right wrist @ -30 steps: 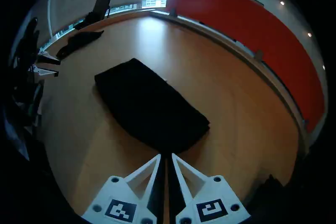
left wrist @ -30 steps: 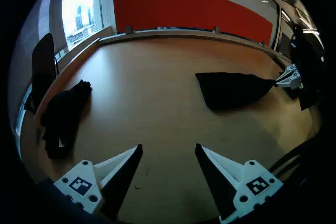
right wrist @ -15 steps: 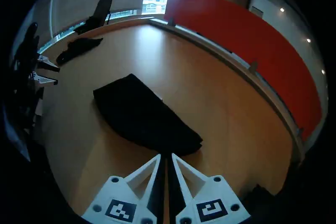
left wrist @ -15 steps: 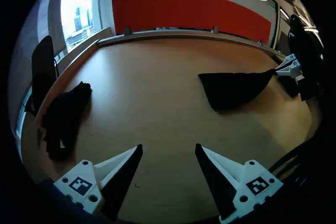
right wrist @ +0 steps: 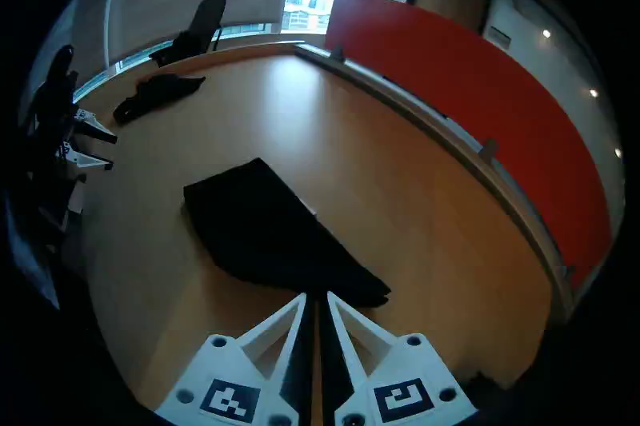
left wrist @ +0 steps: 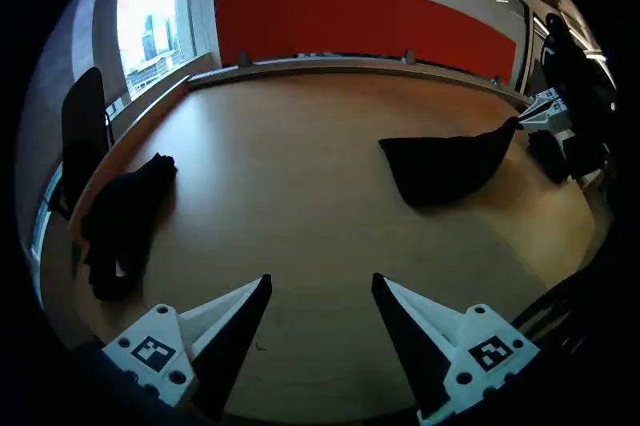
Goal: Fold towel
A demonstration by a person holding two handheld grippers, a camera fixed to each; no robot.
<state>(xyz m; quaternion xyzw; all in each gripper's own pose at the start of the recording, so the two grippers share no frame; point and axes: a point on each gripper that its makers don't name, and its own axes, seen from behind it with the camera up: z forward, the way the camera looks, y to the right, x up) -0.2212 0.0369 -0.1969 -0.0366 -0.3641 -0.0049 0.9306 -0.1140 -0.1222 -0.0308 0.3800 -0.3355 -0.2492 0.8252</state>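
A black towel (left wrist: 448,166) lies on the wooden table (left wrist: 288,154), right of centre in the left gripper view. One corner of it rises to my right gripper (left wrist: 532,113), which shows small at the far right there. In the right gripper view the towel (right wrist: 264,230) narrows toward my right gripper (right wrist: 318,300), whose fingers are shut on that near corner. My left gripper (left wrist: 320,288) stands open above bare table, well short of the towel, with nothing between its fingers. It appears again as the left gripper (right wrist: 106,138) at the far left of the right gripper view, held by a person in dark clothes.
A crumpled dark garment (left wrist: 120,218) lies near the table's left edge, beside a dark chair (left wrist: 80,130). A red partition (left wrist: 360,22) runs along the table's far edge, with a window (left wrist: 148,18) to its left. The dark garment (right wrist: 156,94) is far from the towel.
My right gripper has risen with the towel's corner, so the near end of the towel lifts off the table and narrows. The left gripper has stayed put and open.
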